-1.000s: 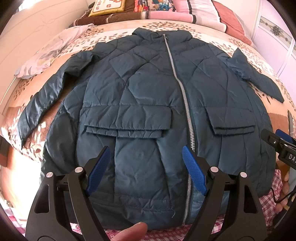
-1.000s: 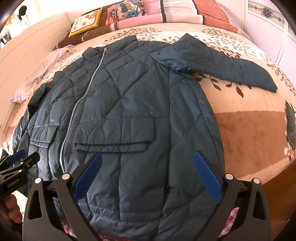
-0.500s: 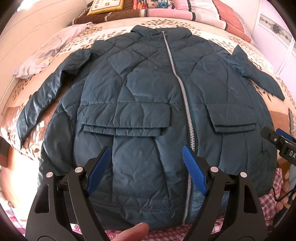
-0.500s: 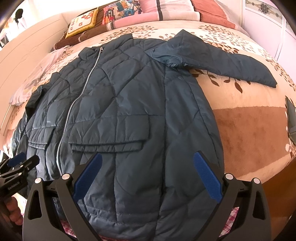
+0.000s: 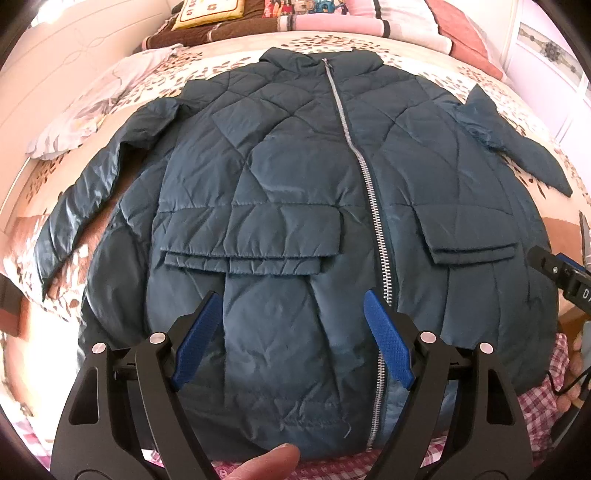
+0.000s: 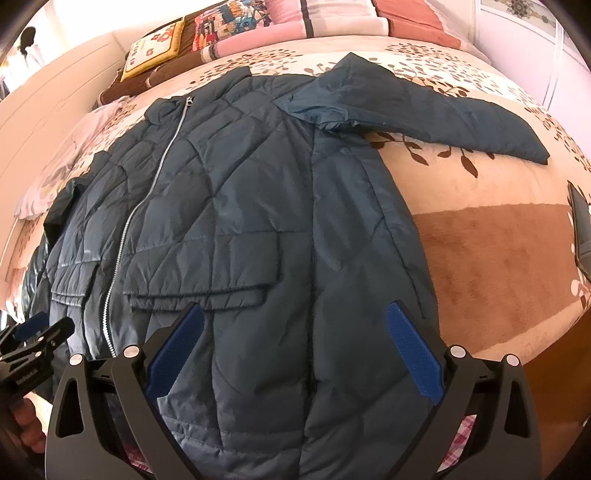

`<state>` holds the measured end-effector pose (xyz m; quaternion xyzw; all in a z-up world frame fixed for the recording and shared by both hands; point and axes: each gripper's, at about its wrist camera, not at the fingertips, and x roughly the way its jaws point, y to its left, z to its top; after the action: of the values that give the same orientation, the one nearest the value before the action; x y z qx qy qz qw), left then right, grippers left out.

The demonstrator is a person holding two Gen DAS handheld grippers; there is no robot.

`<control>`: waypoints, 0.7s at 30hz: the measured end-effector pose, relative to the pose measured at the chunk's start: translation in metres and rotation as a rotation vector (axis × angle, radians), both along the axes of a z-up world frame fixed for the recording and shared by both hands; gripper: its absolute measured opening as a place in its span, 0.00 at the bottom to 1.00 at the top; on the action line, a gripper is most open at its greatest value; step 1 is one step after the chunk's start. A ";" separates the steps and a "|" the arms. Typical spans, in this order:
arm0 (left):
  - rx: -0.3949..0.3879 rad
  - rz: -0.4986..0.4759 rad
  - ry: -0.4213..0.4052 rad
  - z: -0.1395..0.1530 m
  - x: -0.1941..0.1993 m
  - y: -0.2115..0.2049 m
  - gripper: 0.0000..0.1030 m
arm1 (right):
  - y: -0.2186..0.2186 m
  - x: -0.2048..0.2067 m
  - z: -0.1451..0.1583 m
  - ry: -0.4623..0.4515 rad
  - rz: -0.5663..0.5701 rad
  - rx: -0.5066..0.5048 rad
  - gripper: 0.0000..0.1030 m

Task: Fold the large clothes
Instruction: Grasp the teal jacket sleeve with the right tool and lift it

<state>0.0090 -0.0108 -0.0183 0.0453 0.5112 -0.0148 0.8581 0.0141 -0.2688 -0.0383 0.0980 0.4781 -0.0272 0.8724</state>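
A big bed (image 5: 436, 55) with a leafy cover filled the room, with pillows (image 5: 369, 22) piled at its far end. A white cloth (image 5: 85, 118) lay at the left side. A dark blue puffy coat (image 5: 280, 177) lay flat in the middle of the bed, front up and zipped, its sleeves spread out to both sides. The left gripper (image 5: 293, 336) hung above the bottom of the coat, its blue pads wide apart and holding nothing. The right gripper (image 6: 295, 349) hung above the coat's right side, also spread wide and holding nothing.
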 end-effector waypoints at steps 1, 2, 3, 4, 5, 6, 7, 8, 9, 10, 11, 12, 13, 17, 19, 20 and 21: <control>0.002 0.000 -0.001 0.000 0.002 0.000 0.77 | -0.001 0.001 0.000 -0.001 -0.003 -0.002 0.93; 0.004 0.000 -0.002 0.001 0.003 0.000 0.77 | -0.005 0.003 0.000 -0.004 -0.009 -0.005 0.93; 0.006 0.001 -0.004 0.001 0.005 0.001 0.77 | -0.008 0.004 0.000 -0.005 -0.016 -0.007 0.93; 0.008 0.002 -0.005 0.002 0.007 0.001 0.77 | -0.011 0.007 0.001 -0.006 -0.025 -0.009 0.93; 0.010 0.003 -0.006 0.003 0.009 0.001 0.77 | -0.014 0.009 0.002 -0.008 -0.035 -0.011 0.93; 0.011 0.005 -0.008 0.004 0.011 0.002 0.77 | -0.018 0.011 0.002 -0.010 -0.044 -0.012 0.93; 0.012 0.007 -0.010 0.005 0.014 0.002 0.77 | -0.022 0.013 0.003 -0.013 -0.054 -0.013 0.93; 0.014 0.008 -0.012 0.005 0.016 0.002 0.77 | -0.026 0.016 0.004 -0.017 -0.062 -0.016 0.93; 0.016 0.010 -0.013 0.006 0.019 0.002 0.77 | -0.029 0.018 0.005 -0.019 -0.068 -0.022 0.93; 0.017 0.012 -0.014 0.007 0.022 0.002 0.77 | -0.034 0.022 0.006 -0.024 -0.076 -0.030 0.93; 0.018 0.013 -0.015 0.007 0.025 0.003 0.77 | -0.038 0.025 0.007 -0.027 -0.081 -0.037 0.93; 0.020 0.015 -0.017 0.008 0.028 0.003 0.77 | -0.042 0.029 0.008 -0.031 -0.088 -0.044 0.93; 0.022 0.016 -0.019 0.008 0.030 0.003 0.77 | -0.046 0.032 0.009 -0.034 -0.094 -0.048 0.93; 0.027 0.028 -0.026 0.011 0.044 0.004 0.77 | -0.066 0.051 0.013 -0.051 -0.135 -0.071 0.93; 0.029 0.032 -0.026 0.012 0.050 0.004 0.77 | -0.078 0.061 0.014 -0.059 -0.159 -0.087 0.93; 0.030 0.034 -0.026 0.012 0.053 0.005 0.77 | -0.085 0.067 0.014 -0.060 -0.172 -0.096 0.93; 0.031 0.036 -0.026 0.012 0.057 0.005 0.77 | -0.092 0.074 0.014 -0.060 -0.186 -0.105 0.93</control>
<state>0.0655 -0.0060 -0.0067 0.0496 0.5008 0.0091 0.8641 0.0876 -0.3604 -0.0244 0.0968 0.4384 -0.1300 0.8841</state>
